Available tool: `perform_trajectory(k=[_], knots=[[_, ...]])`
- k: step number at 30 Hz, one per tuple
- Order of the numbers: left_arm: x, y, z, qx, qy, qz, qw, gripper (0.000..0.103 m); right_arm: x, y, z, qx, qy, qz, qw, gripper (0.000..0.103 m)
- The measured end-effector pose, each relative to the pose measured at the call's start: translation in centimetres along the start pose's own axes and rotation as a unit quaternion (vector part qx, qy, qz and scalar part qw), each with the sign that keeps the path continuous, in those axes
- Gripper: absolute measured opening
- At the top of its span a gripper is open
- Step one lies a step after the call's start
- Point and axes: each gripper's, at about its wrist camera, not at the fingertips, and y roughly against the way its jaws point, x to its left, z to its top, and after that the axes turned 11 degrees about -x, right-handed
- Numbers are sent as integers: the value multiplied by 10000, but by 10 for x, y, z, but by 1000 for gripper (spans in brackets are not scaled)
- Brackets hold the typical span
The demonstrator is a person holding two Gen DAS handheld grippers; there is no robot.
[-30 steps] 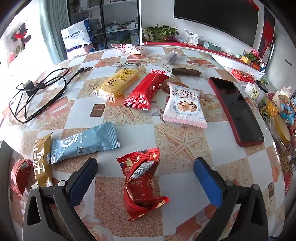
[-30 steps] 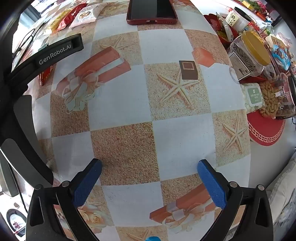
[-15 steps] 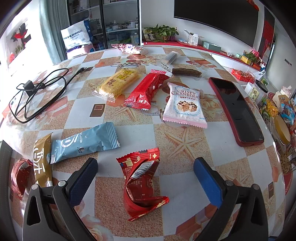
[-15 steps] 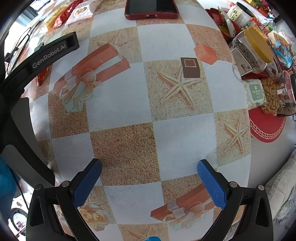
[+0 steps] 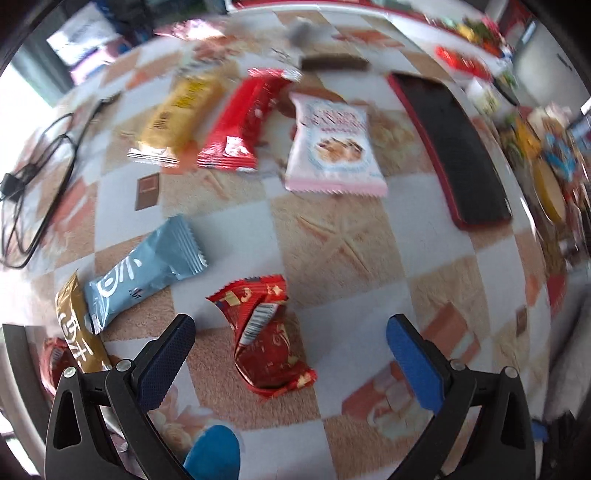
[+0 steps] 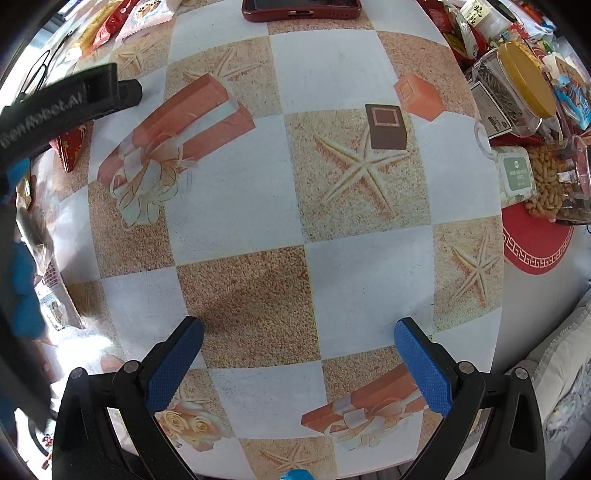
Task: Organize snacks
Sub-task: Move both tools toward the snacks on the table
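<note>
Hovering over the table (image 5: 351,236), the left gripper (image 5: 290,343) has its blue pads spread wide, pinching nothing. Between them lies a crumpled red wrapper (image 5: 266,336), touching neither pad. Just left of it a blue packet (image 5: 144,273) lies at a slant, its near end overlapping a gold packet (image 5: 75,334), with another red packet (image 5: 55,362) partly hidden behind the left finger. Farther out sit a pink cookie bag (image 5: 334,146), a long red packet (image 5: 240,122) and a yellow packet (image 5: 181,112), side by side; the view is blurred. A phone (image 5: 450,147) lies to their right, a black cable (image 5: 40,173) far left, and a dark bar (image 5: 334,63) beyond.

The right gripper (image 6: 299,356) is also spread and empty, over bare checked tablecloth (image 6: 240,206). At the far edge is the phone (image 6: 301,9); at the right, a yellow-lidded jar (image 6: 517,88) and peanuts (image 6: 550,181).
</note>
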Motion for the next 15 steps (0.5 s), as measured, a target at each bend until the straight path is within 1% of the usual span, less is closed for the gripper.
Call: perform_trajectory(k=[3,4,5,6,7,8,9,10,11,13,15], knots=[[15,31,-1,-75,70,-146,9998,103,2,2,0,32,16,-47,10000,103],[22,41,-1,-12,76,-163,9998,103,1,1,3,0,1,35,10000,103],[32,55,-6,-73,59,-136,9999,103,1,2,2,-21,-2,32,10000,103],[34,58,-16,-240,56,-115,9996,103,2,2,2,-42,-3,27,10000,103],[41,63,-27,-295,48,-42,9995,103,2,3,0,-62,-4,21,10000,103],[54,70,-40,-249,63,40,9997,103,3,4,-1,-74,0,22,10000,103],[61,74,-46,-198,70,110,9997,103,4,4,-1,-86,0,18,10000,103],[69,78,-50,-103,60,268,9996,103,5,6,-3,-47,14,-12,10000,103],[82,79,-63,18,99,353,9993,103,5,6,-3,-23,19,-58,10000,103],[99,78,-81,186,145,408,9989,103,7,5,1,121,-20,-167,9998,103],[115,76,-98,370,177,448,9982,103,11,5,3,313,-195,-281,9989,103]])
